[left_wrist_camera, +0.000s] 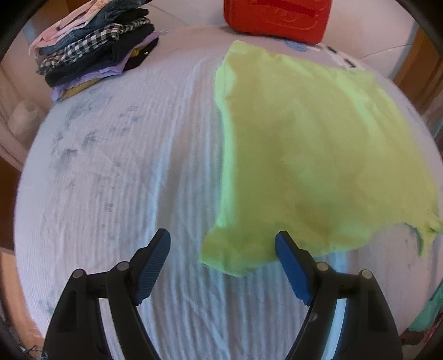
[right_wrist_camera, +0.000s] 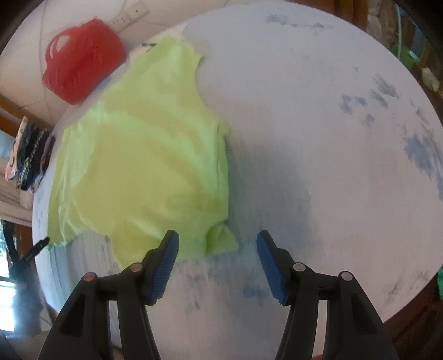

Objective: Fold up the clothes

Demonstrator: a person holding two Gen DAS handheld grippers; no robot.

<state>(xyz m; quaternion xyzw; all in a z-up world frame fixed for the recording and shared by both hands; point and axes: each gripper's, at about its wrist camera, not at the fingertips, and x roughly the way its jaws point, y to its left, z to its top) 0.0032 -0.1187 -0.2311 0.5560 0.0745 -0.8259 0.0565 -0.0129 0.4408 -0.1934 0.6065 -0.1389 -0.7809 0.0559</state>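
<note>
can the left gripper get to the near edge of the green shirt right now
Probably yes. The left gripper is open and empty, and the green shirt has its near corner lying flat on the white cloth between and just past the fingertips, with nothing in between.

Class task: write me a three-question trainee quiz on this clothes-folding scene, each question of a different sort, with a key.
1. True or false: the left tongs are shut on the green shirt.
2. Multiple choice: the stack of folded clothes lies (A) on the shirt, (B) apart from it at the edge of the cloth-covered table, (C) under the red bag.
3. Fill in: both the left and right tongs stand ____, holding nothing.

Key: 1 false; 2 B; 3 open.
</note>
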